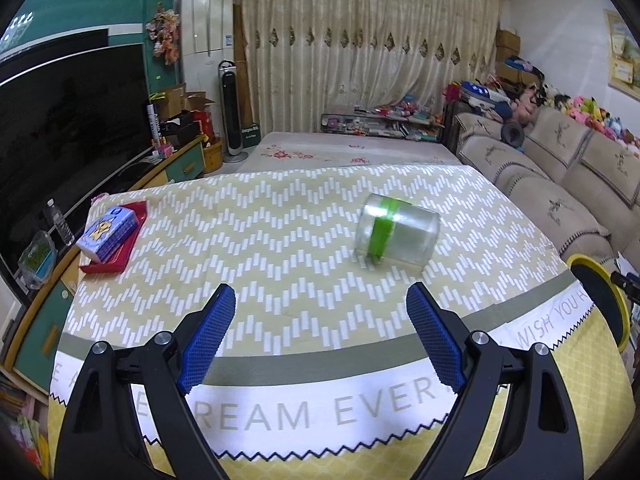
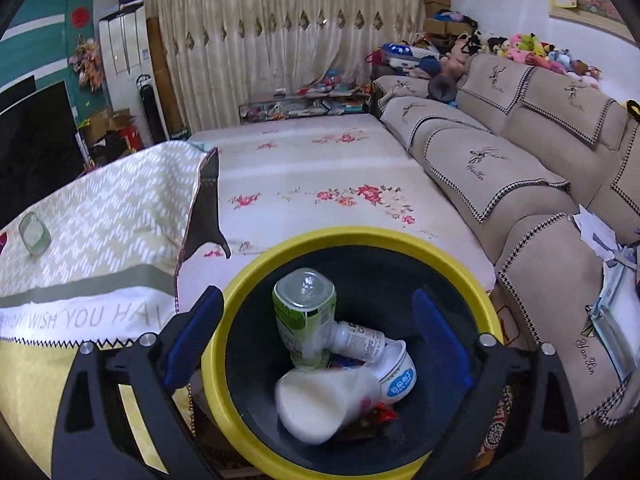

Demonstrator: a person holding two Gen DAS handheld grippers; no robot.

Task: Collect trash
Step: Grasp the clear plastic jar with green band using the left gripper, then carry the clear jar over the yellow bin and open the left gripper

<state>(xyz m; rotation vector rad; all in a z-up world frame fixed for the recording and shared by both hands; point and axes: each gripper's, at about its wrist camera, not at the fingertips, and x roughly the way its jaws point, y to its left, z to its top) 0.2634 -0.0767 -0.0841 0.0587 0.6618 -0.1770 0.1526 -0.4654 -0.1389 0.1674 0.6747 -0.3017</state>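
Starting at the far left corner of the surface (image 1: 280, 240), there's a red tray (image 1: 116, 248) with a blue tissue pack (image 1: 107, 232) lying on it. The left claw (image 1: 320, 320) hangs over the near edge, fingers spread wide with nothing between them. Past it, toward the right side of the surface, a clear plastic jar (image 1: 394, 232) with a green band lies on its side on the zigzag cloth, well apart from the claw.

Off the right edge of the surface sits the yellow-rimmed trash bin (image 2: 304, 240) on the floor. The right claw (image 2: 318, 336) hovers right above it, also released and empty. Inside the bin: a green-labelled bottle (image 2: 300, 316) standing up, a small white bottle (image 2: 358, 338), a yogurt cup (image 2: 396, 376), and a blurry white bottle (image 2: 320, 404) at the front. The sofa (image 2: 520, 184) runs along the right.
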